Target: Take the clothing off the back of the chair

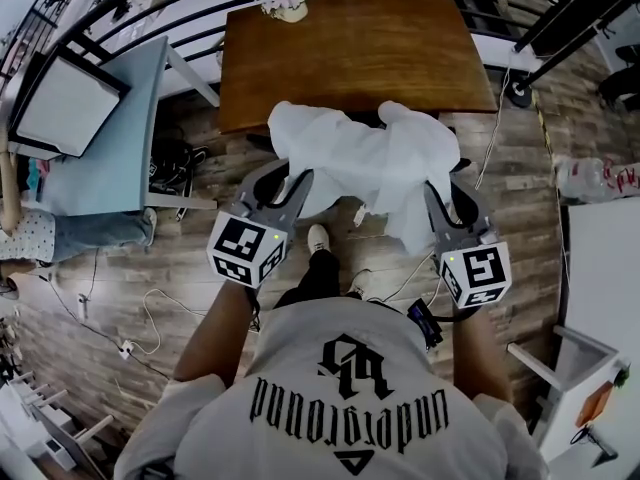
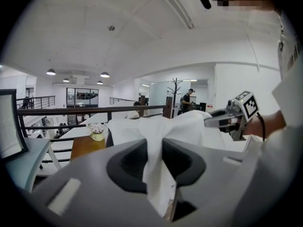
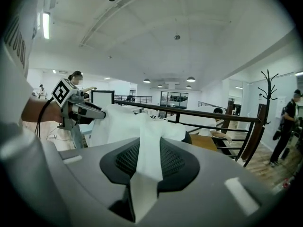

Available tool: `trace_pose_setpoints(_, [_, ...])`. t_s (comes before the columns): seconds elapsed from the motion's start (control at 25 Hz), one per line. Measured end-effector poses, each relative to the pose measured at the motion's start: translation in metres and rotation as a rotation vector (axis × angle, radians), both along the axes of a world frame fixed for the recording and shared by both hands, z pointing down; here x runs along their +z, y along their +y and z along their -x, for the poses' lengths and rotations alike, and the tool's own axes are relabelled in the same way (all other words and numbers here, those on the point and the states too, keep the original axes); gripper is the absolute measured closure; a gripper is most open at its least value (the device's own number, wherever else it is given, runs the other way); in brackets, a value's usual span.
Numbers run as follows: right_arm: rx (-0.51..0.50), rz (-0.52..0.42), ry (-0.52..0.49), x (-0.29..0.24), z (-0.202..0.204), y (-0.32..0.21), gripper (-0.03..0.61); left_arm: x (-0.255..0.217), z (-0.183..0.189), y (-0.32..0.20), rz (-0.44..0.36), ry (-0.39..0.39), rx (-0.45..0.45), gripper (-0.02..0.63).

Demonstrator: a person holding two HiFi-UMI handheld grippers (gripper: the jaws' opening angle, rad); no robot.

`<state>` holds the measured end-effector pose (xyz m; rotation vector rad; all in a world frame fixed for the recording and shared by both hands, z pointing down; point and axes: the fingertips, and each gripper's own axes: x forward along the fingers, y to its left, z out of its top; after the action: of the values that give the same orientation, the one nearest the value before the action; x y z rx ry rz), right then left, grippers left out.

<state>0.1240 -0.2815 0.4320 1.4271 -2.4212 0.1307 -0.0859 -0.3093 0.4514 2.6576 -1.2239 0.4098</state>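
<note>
A white garment (image 1: 362, 163) is draped over the back of a dark chair (image 1: 458, 166), just in front of a brown wooden table (image 1: 352, 53). My left gripper (image 1: 297, 181) is shut on the garment's left side; in the left gripper view the white cloth (image 2: 156, 167) is pinched between the black pads. My right gripper (image 1: 432, 194) is shut on the right side, with a fold of the garment (image 3: 147, 162) squeezed between its pads. The chair is mostly hidden under the cloth.
A small pot of flowers (image 1: 285, 1) stands on the table's far edge. A black railing (image 3: 203, 113) runs behind the table. A pale blue table (image 1: 120, 133) with a monitor stands at the left, a white unit (image 1: 600, 268) at the right. Cables lie on the wooden floor (image 1: 140, 298).
</note>
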Motion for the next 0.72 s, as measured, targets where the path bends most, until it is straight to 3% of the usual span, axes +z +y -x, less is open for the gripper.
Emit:
trace_pose_setpoints(0.08, [0.0, -0.002, 0.005, -0.001, 0.0, 0.001, 0.529, -0.002, 0.002, 0.0, -0.008, -0.001, -0.003, 0.536])
trace_pose_setpoints(0.12, [-0.003, -0.002, 0.008, -0.001, 0.001, 0.002, 0.544, -0.003, 0.003, 0.001, -0.01, -0.001, 0.001, 0.544])
trace_pose_setpoints(0.72, [-0.086, -0.077, 0.014, -0.034, -0.009, 0.051, 0.552, -0.043, -0.023, 0.055, -0.105, 0.002, 0.021, 0.548])
